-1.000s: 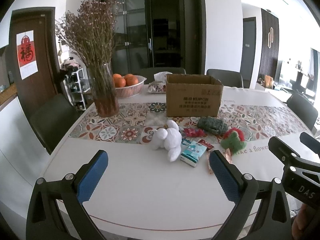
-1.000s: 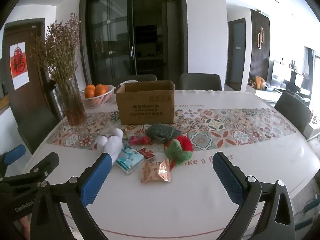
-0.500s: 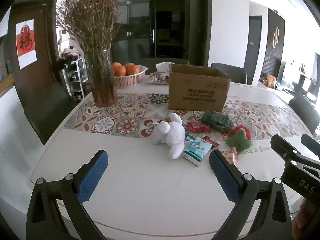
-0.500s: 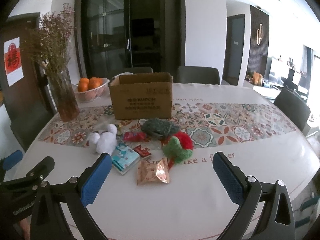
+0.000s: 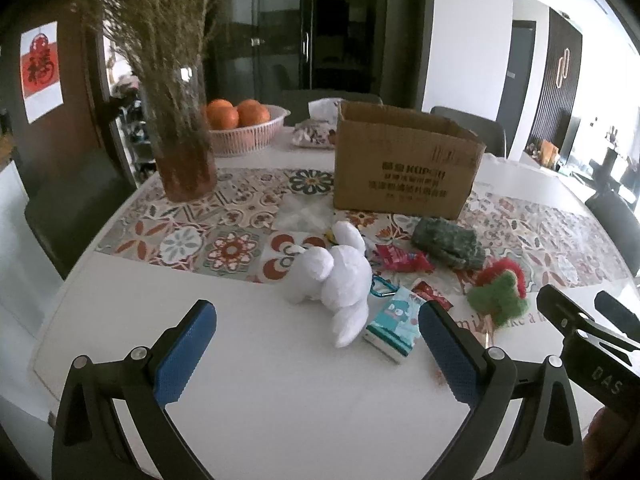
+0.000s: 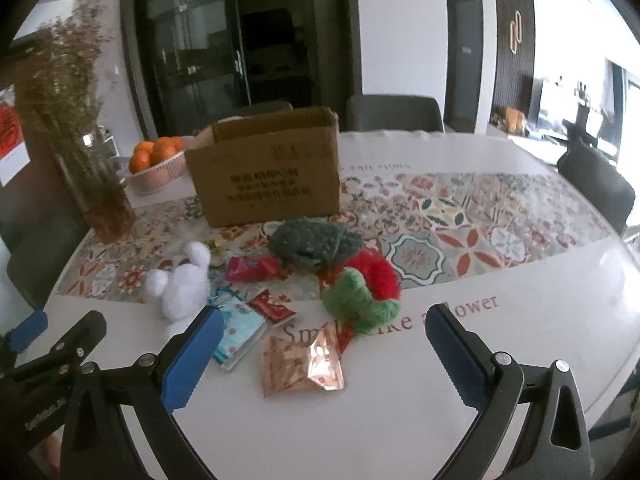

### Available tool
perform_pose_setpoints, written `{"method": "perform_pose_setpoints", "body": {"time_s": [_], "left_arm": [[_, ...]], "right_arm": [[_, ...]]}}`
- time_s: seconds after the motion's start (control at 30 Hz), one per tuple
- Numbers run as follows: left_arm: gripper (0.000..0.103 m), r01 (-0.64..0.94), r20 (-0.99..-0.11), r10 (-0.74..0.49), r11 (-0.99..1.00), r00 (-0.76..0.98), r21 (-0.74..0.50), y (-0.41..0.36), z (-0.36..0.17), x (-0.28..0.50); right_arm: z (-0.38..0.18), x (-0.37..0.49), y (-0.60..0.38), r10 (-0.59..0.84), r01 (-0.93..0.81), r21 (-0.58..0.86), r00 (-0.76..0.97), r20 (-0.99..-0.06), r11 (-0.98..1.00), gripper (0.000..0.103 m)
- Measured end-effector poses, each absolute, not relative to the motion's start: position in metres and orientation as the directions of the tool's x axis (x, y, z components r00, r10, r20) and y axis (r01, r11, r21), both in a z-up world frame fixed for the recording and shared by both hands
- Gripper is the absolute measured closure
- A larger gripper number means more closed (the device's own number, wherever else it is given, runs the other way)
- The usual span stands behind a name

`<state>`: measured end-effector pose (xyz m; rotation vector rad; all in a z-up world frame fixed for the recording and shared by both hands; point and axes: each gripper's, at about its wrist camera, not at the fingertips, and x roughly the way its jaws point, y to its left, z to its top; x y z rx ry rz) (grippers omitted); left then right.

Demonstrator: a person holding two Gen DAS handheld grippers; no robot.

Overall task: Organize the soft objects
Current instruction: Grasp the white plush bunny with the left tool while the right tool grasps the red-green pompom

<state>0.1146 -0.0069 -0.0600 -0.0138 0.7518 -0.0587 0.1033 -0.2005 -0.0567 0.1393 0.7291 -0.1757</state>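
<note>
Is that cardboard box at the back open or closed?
Open. The cardboard box stands upright, its top flaps not folded over, so the inner far wall shows. Whether anything lies inside cannot be told.

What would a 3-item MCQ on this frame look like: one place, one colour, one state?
1. The white plush lies: A) in the box B) on the table, in front of the box C) in the fruit basket
2. Gripper pads are: A) red B) green C) blue
3. The right gripper is: A) open, empty B) shut on the foil packet C) shut on the plush

B: the plush sits on the table, on the near side of the box.
C: blue pads in both views.
A: jaws spread; the foil packet lies loose between them.
</note>
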Motion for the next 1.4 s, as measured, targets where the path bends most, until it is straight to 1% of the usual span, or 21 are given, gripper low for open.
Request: {"method": "perform_pose_setpoints", "body": {"time_s": [0.33,0.57,0.77,1.03,1.1,1.17,1.2,1.27,1.37,1.4], "left_arm": [[0.000,0.057,-0.738,-0.042,0.998,0.674,-0.005,-0.024,-0.092,0.162],[0.000,0.082,-0.775,-0.021,0.996,0.632,0.039,-0.034,-0.116,0.196],[0.000,0.084,-0.803,-0.018,0.996,0.596,0.041,-0.037,-0.136,0.220],[0.000,0.077,-0.833,-0.020,0.997,0.553,0.027,-0.037,-0.159,0.239],[0.001,0.078,-0.833,-0.018,0.997,0.553,0.030,-0.038,-0.162,0.243],[0.006,0.079,-0.840,-0.018,0.996,0.542,0.030,-0.038,-0.167,0.246],[0.006,0.081,-0.843,-0.021,0.996,0.538,0.027,-0.038,-0.168,0.247],[0.008,0.076,-0.846,-0.020,0.997,0.532,0.024,-0.037,-0.172,0.249],[0.009,0.073,-0.846,-0.029,0.997,0.532,0.012,-0.035,-0.174,0.250],[0.009,0.072,-0.845,-0.031,0.997,0.533,0.009,-0.035,-0.174,0.250]], "right_arm": [[-0.088,0.147,-0.220,-0.123,0.250,0.064,0.662,-0.739,0.966,0.001],[-0.116,0.181,-0.228,-0.115,0.268,0.064,0.602,-0.790,0.961,0.001],[-0.136,0.204,-0.234,-0.100,0.289,0.079,0.555,-0.826,0.954,0.001],[-0.157,0.225,-0.238,-0.124,0.319,0.049,0.499,-0.858,0.946,0.001],[-0.161,0.227,-0.238,-0.128,0.329,0.046,0.487,-0.864,0.943,0.001],[-0.165,0.229,-0.238,-0.132,0.336,0.041,0.477,-0.869,0.941,0.001],[-0.167,0.231,-0.239,-0.136,0.340,0.036,0.469,-0.873,0.940,0.001],[-0.171,0.233,-0.240,-0.130,0.347,0.042,0.459,-0.879,0.937,0.003],[-0.176,0.235,-0.240,-0.130,0.356,0.043,0.447,-0.885,0.934,0.011],[-0.177,0.236,-0.240,-0.129,0.356,0.042,0.443,-0.887,0.934,0.015]]}}
